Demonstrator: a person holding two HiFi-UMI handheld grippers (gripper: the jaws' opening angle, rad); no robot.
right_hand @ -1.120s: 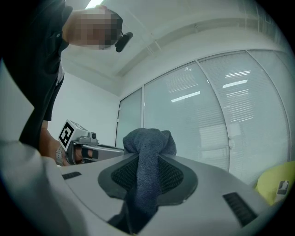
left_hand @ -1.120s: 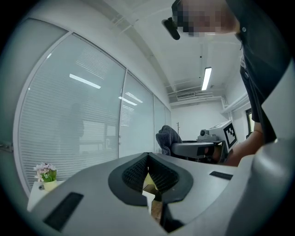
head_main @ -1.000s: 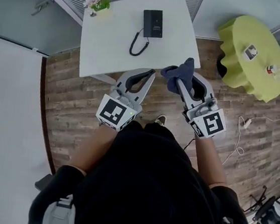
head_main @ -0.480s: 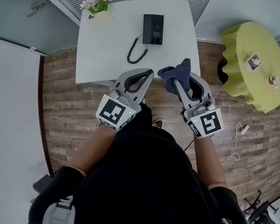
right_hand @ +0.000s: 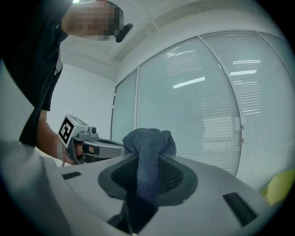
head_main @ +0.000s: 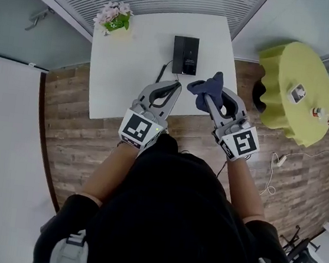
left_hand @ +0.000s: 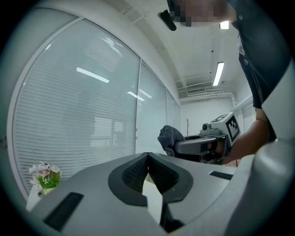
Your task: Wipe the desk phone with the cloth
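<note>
Left gripper: pressed together, holding nothing.
Right gripper: pinching dark blue cloth.
Desk phone: flat on white table, beyond both grippers.

Flowers stand on a white table above wooden floor.

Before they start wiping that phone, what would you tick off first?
1. Cloth gripped: ok. The right gripper has its jaws shut on it.
2. Left gripper free: ok. Its jaws are together with nothing between them.
3. Desk phone reachable: ok. It lies on the white table, just ahead of both grippers.
4. Cloth on the phone: not ok. It hangs short of the phone, near the table's front edge.
5. Cord out of the way: cannot tell. The left gripper hides part of it.
6. Flowers clear: ok. They sit at the far left corner, apart from the phone.
</note>
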